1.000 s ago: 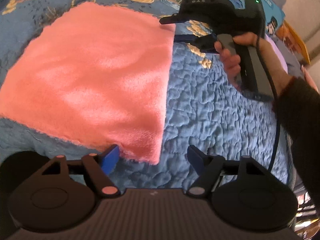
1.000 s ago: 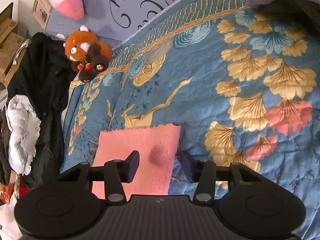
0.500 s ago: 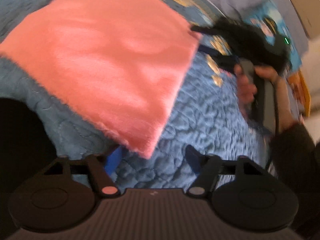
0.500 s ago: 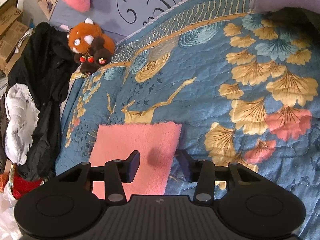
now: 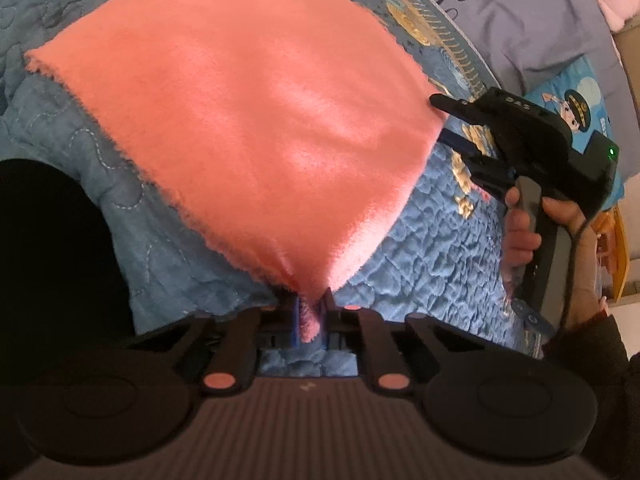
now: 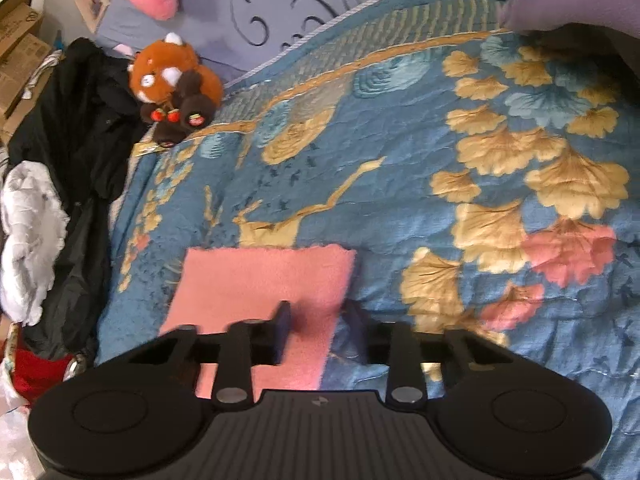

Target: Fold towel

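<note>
Left gripper, left wrist view, lower centre of the frame: jaws drawn together and clamped on one corner of the towel, a tuft of pink pile showing between the blue pads; the towel — salmon-pink, fleecy — spreads flat from that corner across the upper and middle frame, lying on the blue quilt; right gripper, right of centre, its two fingers pointing at the towel's right-hand corner, one above and one below the edge; whether they touch the cloth cannot be told from here; a hand wraps the grey handle, a dark sleeve at the lower right edge; a lavender pillow with black script at the upper right; a blue cartoon-printed packet behind the right gripper.

Right gripper, right wrist view, lower centre: jaws standing apart, astride the towel's right edge — left finger over the pink cloth, right finger over the quilt, slightly blurred; nothing gripped; the towel occupies the lower centre-left, its far corner just above the fingers; quilt patterned with gold and pink leaves; an orange plush toy at the upper left; black clothing and a white garment along the left edge.
</note>
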### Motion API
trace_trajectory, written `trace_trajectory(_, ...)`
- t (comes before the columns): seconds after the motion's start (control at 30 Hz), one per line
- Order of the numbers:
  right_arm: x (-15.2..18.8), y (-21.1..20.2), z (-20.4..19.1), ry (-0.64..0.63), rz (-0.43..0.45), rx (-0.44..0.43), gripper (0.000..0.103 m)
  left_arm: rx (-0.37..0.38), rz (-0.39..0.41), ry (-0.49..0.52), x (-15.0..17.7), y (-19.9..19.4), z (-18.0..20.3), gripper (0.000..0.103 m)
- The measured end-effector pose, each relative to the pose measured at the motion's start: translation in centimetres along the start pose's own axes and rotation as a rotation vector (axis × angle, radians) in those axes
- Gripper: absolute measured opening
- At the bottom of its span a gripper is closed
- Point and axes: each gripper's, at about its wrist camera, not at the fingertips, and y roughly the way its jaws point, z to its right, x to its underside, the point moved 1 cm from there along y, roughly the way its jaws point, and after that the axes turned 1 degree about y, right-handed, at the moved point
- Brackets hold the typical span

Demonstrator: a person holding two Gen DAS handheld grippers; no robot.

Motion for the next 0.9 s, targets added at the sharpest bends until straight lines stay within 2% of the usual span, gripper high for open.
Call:
trace_trajectory(0.03,0.0,0.1,0.2,0.007,-0.003,0.005,0.004,0.002,-0.004,0.005,0.0,0.0,0.0,0.009)
trace_trajectory(0.13,0.0,0.0,0.6,0.033,0.006,-0.008,0.003,0.007,-0.017,0.019,0.1,-0.2,0.2,0.007)
trace_trajectory(0.33,-0.2,-1.1,-0.3,0.007,0.068,0.014,0.003,0.017,-0.036,0.057,0.1,-0.7,0.4,0.006)
trace_trajectory(0.5,-0.3,-3.2,-0.9,-0.035,0.1,0.085,0.002,0.04,-0.032,0.132,-0.3,-1.8,1.3,0.006)
trace_trajectory(0.6,-0.4,-4.4,-1.3,-0.059,0.119,0.128,0.002,0.049,-0.074,0.15,0.0,-1.3,1.8,0.006)
trace_trajectory(0.77,0.1,-6.5,1.5,-0.013,0.135,0.236,0.002,0.073,-0.148,0.224,1.5,-0.3,4.1,0.006)
trace_trajectory(0.9,0.4,-8.9,4.0,0.015,0.155,0.284,0.002,0.1,-0.206,0.316,3.4,0.5,6.6,0.006)
